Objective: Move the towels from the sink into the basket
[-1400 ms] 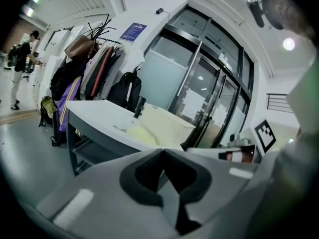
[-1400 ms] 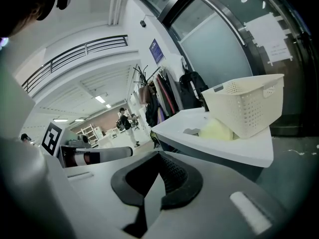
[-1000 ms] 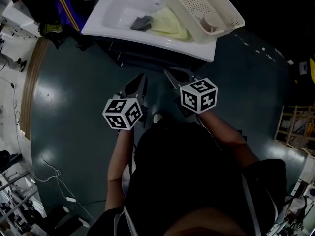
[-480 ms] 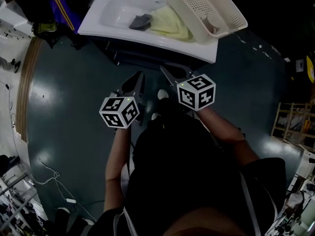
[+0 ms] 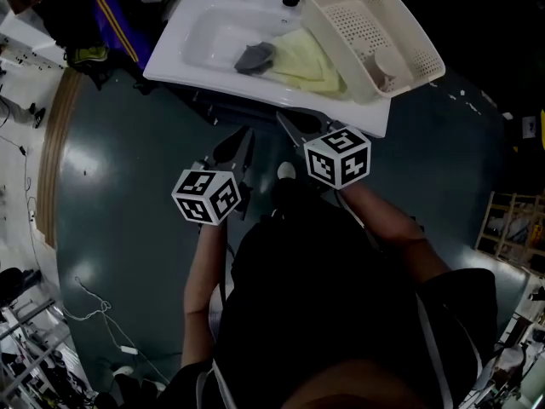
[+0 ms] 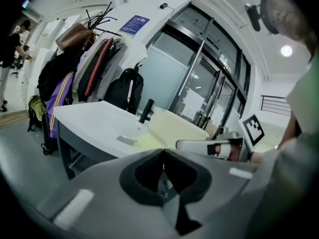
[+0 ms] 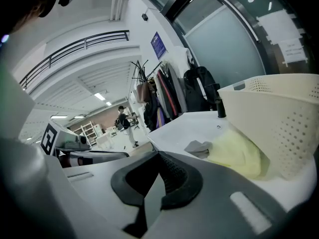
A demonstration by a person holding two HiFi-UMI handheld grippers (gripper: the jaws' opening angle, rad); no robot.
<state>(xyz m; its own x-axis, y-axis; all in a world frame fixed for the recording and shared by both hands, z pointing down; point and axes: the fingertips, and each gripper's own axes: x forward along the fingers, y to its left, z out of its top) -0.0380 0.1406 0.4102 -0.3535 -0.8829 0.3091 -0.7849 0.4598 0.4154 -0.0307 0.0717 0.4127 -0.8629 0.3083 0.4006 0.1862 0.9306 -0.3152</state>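
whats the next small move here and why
Probably bring the right tongs forward over the sink rim toward the yellow towel, opening them on the way. They and the left tongs are shut, empty and short of the sink. That towel lies on the right, next to the basket, with the gray towel at its left.

Left claw (image 6: pixel 163 154), closed and empty, faces the white sink (image 6: pixel 92 119).

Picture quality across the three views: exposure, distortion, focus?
Head view: underexposed, only the white sink and basket read bright, glare patch on the floor. Left gripper view: heavy fisheye bending, dark vignetted corners, near jaws soft. Right gripper view: same fisheye; yellow towel fairly sharp.
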